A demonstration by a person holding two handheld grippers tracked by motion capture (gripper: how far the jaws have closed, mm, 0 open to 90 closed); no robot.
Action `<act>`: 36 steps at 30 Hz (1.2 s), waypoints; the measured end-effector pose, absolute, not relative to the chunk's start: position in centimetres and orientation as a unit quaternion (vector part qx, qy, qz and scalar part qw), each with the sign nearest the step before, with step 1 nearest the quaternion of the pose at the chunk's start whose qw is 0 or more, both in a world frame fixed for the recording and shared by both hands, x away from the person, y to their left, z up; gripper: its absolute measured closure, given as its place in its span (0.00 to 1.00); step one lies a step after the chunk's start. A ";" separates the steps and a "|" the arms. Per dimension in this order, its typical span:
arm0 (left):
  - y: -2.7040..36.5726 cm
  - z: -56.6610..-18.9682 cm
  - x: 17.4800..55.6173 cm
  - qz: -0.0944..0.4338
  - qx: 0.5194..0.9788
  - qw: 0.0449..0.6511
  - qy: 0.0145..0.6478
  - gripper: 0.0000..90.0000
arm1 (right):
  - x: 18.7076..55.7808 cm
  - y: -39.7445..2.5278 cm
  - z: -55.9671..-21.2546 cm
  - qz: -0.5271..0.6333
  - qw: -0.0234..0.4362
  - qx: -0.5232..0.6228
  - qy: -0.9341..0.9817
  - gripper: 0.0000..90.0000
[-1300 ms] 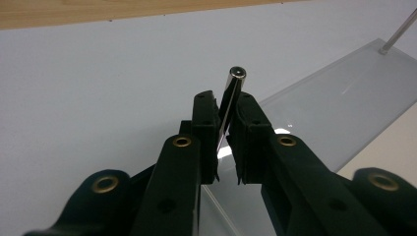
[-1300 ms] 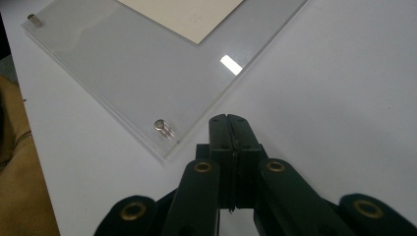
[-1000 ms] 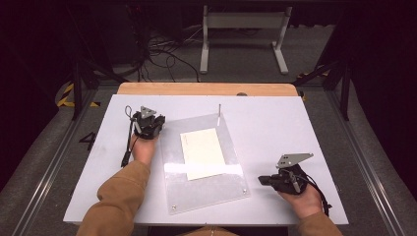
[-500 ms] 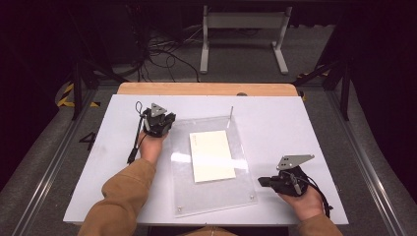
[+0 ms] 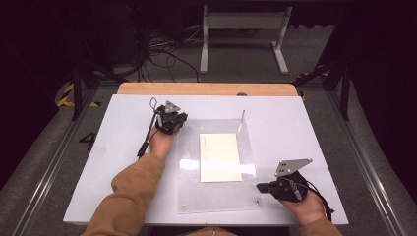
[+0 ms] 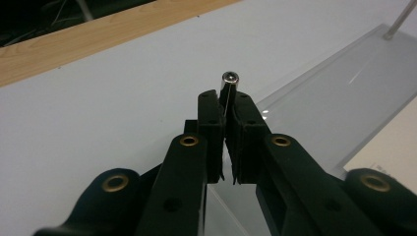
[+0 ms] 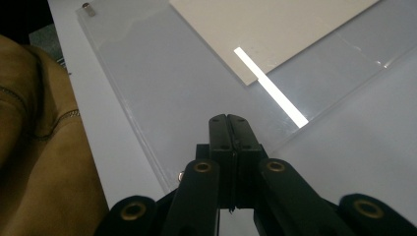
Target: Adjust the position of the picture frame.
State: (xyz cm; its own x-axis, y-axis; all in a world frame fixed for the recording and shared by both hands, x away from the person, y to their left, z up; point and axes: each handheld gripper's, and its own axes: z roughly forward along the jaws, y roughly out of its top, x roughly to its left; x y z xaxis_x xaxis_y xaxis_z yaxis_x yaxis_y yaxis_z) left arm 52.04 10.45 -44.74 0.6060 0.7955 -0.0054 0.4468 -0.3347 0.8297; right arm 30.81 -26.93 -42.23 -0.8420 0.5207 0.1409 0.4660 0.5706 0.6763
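My left gripper [image 6: 225,105] clamps a metal pin [image 6: 229,82] at the acrylic frame's [image 5: 216,196] 11 o'clock corner; right gripper [image 7: 229,122] closed empty; 1 o'clock pin [image 5: 242,118] remains.

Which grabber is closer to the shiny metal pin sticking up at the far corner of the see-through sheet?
The left gripper. It sits at the clear sheet's far left corner, level with the upright pin. The right gripper is at the near right corner, farther off.

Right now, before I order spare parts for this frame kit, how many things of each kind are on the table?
Clear plate: 1
Paper sheet: 1
Tall metal pin: 2
Low corner stud: 2
Total: 6
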 end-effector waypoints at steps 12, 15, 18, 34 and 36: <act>9.9 -44.2 52.0 0.178 0.786 0.441 0.395 0.74 | 29.1 -26.7 -42.6 0.348 0.030 0.253 0.902 0.95; 10.0 -43.7 51.4 0.173 0.793 0.438 0.385 0.61 | 29.0 -26.5 -42.6 0.346 0.028 0.246 0.905 0.92; 10.6 -42.9 49.9 0.163 0.793 0.452 0.374 0.57 | 28.8 -26.2 -42.9 0.337 0.026 0.238 0.910 0.86; 13.2 -41.4 42.5 0.104 0.824 0.473 0.293 0.53 | 28.7 -25.2 -43.5 0.312 0.039 0.203 0.927 0.84; 13.3 -41.3 41.3 0.093 0.835 0.469 0.272 0.53 | 28.6 -25.1 -43.5 0.309 0.042 0.199 0.929 0.85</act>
